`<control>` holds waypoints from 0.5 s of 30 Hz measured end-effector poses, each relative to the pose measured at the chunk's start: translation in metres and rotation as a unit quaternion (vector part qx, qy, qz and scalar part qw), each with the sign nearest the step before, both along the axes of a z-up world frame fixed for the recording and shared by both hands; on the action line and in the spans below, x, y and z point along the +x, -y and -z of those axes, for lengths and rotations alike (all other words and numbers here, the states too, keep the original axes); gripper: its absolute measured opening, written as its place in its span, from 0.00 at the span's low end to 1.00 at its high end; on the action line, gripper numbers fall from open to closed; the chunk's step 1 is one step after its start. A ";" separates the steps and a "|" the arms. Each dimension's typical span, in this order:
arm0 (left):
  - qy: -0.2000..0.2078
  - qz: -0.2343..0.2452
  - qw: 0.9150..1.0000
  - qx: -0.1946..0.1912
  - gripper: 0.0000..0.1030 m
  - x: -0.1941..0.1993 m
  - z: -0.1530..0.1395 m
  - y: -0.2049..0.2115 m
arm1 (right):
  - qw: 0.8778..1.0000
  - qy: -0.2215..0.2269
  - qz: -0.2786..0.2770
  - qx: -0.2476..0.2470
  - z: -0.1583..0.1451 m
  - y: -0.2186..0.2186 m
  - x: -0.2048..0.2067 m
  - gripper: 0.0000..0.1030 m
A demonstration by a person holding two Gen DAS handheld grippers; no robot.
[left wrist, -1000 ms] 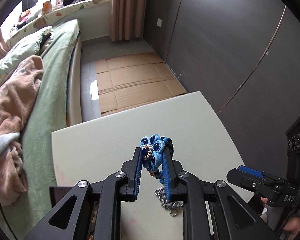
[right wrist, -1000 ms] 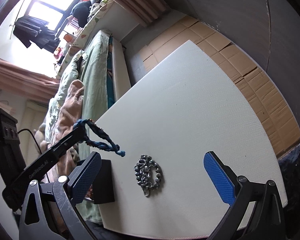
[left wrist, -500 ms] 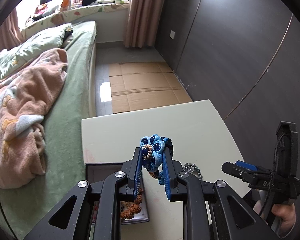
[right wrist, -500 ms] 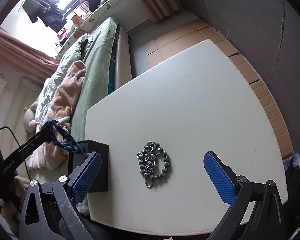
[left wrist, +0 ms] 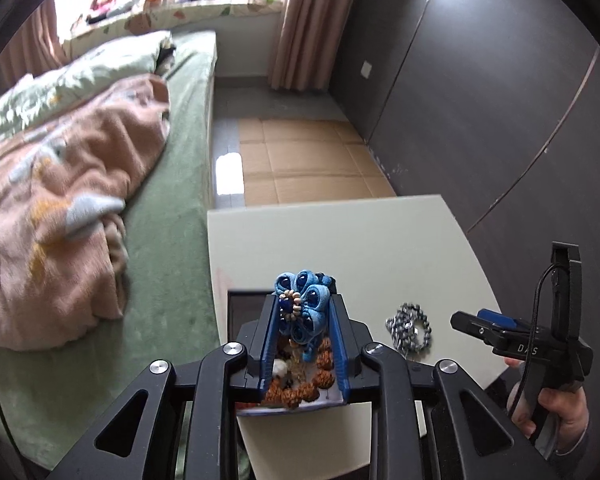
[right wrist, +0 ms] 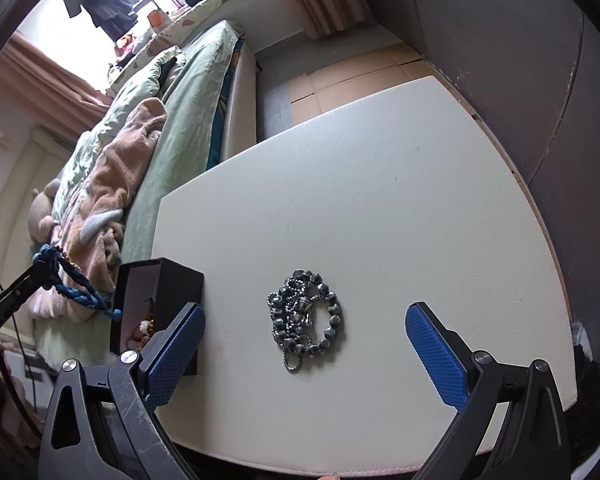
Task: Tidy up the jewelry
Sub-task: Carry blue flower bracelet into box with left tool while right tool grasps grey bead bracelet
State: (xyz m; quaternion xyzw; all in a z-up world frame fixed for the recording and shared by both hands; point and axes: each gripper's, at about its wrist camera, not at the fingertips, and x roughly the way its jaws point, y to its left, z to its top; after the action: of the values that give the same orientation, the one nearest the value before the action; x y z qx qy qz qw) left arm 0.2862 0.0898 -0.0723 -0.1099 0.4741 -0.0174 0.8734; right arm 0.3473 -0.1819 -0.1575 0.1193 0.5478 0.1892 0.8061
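Left wrist view: we're pinching the blue flower bracelet in the left gripper, lower center, over the black jewelry box. Right wrist view: our right gripper is hanging spread around the dark bead bracelets on the white table.

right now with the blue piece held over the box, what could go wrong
1. The left gripper holds the blue flower bracelet with its braided cord trailing outside the black box; released here, the cord may drape over the wall instead of dropping in.
2. The box sits at the table edge by the bed; a nudge could push it off.
3. The grey bead chain lies tangled, so the open right gripper may lift only part.
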 end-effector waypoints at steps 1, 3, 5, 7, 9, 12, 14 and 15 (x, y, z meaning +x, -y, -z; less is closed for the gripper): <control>-0.009 -0.004 1.000 -0.009 0.32 0.000 0.006 -0.004 | 1.000 -0.001 -0.003 -0.002 0.001 -0.001 0.000 0.98; -0.012 -0.014 1.000 -0.015 0.52 -0.002 0.015 -0.011 | 1.000 0.000 -0.007 -0.010 0.004 -0.002 0.000 0.98; -0.006 -0.022 1.000 -0.014 0.71 -0.006 0.021 -0.015 | 1.000 0.002 -0.011 -0.020 0.006 -0.003 0.001 0.92; 0.003 -0.030 0.999 -0.011 0.73 -0.011 0.026 -0.019 | 1.000 -0.004 -0.017 -0.025 0.011 -0.004 0.003 0.75; 0.010 -0.032 0.999 -0.009 0.73 -0.015 0.030 -0.020 | 0.999 -0.011 -0.023 -0.027 0.017 -0.004 0.005 0.63; 0.017 -0.035 0.999 -0.002 0.73 -0.020 0.036 -0.021 | 0.999 -0.012 -0.029 -0.041 0.024 -0.007 0.008 0.54; 0.019 -0.037 0.999 0.000 0.73 -0.022 0.039 -0.023 | 0.998 -0.013 -0.032 -0.049 0.028 -0.011 0.011 0.49; 0.022 -0.039 0.999 0.001 0.73 -0.023 0.041 -0.024 | 0.998 -0.013 -0.035 -0.052 0.030 -0.013 0.012 0.44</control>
State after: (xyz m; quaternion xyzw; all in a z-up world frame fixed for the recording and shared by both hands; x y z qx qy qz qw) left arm 0.2627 0.1134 -0.1130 -0.1267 0.4505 0.0146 0.8836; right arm 0.3594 -0.1693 -0.1871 0.0601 0.5710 0.1872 0.7971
